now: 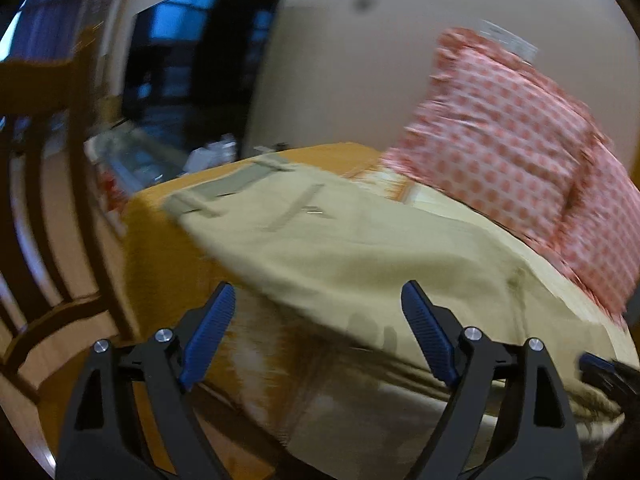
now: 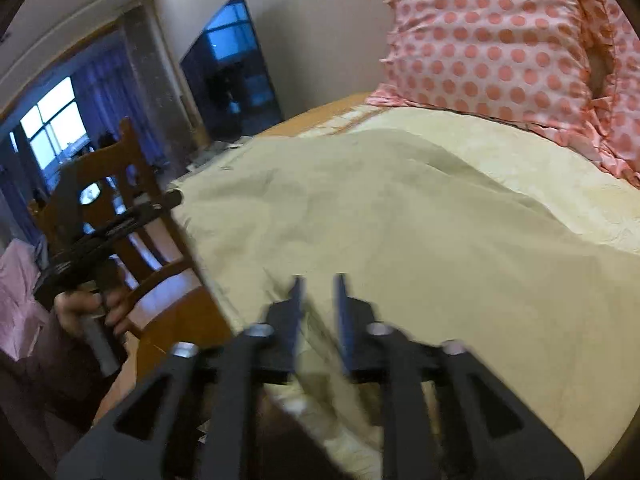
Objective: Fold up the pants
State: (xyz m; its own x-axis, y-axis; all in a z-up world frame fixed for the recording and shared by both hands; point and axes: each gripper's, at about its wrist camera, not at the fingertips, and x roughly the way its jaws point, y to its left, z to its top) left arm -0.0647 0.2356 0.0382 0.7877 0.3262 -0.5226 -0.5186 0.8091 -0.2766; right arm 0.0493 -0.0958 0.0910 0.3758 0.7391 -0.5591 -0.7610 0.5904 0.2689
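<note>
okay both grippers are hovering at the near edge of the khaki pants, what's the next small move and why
Probably lower the left gripper onto the near edge of the khaki pants and close. Its jaws stand wide open above the cloth with nothing between them, while the right gripper has its jaws nearly together at the same edge, though blur hides whether it grips fabric. The pants lie spread flat beside the polka-dot pillow.

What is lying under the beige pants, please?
Under the pants an orange-brown table shows at its left edge and far end. A pale cloth also shows beside them, near the polka-dot pillow. What the pants cover in the middle cannot be seen.
</note>
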